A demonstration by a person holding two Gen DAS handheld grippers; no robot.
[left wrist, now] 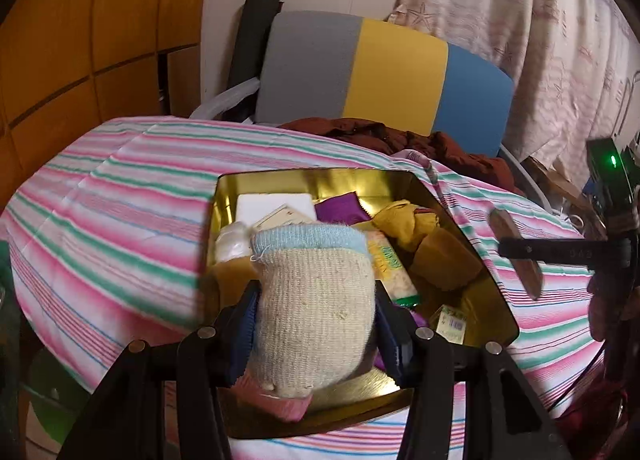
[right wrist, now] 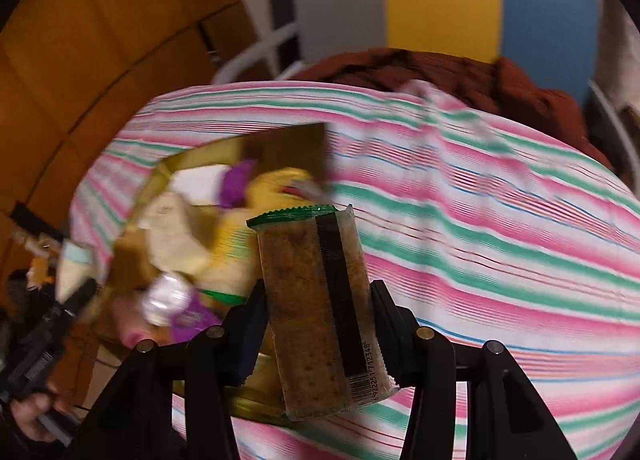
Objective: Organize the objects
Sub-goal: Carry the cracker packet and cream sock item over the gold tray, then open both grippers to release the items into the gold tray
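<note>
Covering the whole worktop, a striped cloth (left wrist: 120, 195) in pink, green and white lies under everything. Behind it stands a chair back (left wrist: 384, 71) in grey, yellow and blue panels, with a rust-brown garment (left wrist: 400, 135) heaped at the cloth's far edge.

On the cloth sits an open gold tin (left wrist: 472, 260), its shiny inner walls showing. Inside it lie a white box (left wrist: 272, 203), a purple pouch (left wrist: 340, 209), a mustard-yellow cloth bundle (left wrist: 404, 223), a white wrapped roll (left wrist: 230, 242) and a green-edged snack packet (left wrist: 394, 276) — all crowded together, some overlapping.

The left hand-held gripper (left wrist: 316, 324) is closed around a cream knitted sock (left wrist: 312, 312) with a pale blue cuff, its blue pads pressing both sides; the sock hangs over the near part of the tin, a pink sock end (left wrist: 280, 404) showing beneath it.

The right hand-held gripper (right wrist: 316, 324) is clamped on a clear cracker packet (right wrist: 320, 312) with a green sealed top and a barcode, held upright at the tin's right edge, above the striped cloth — the tin's contents are blurred in that view.
</note>
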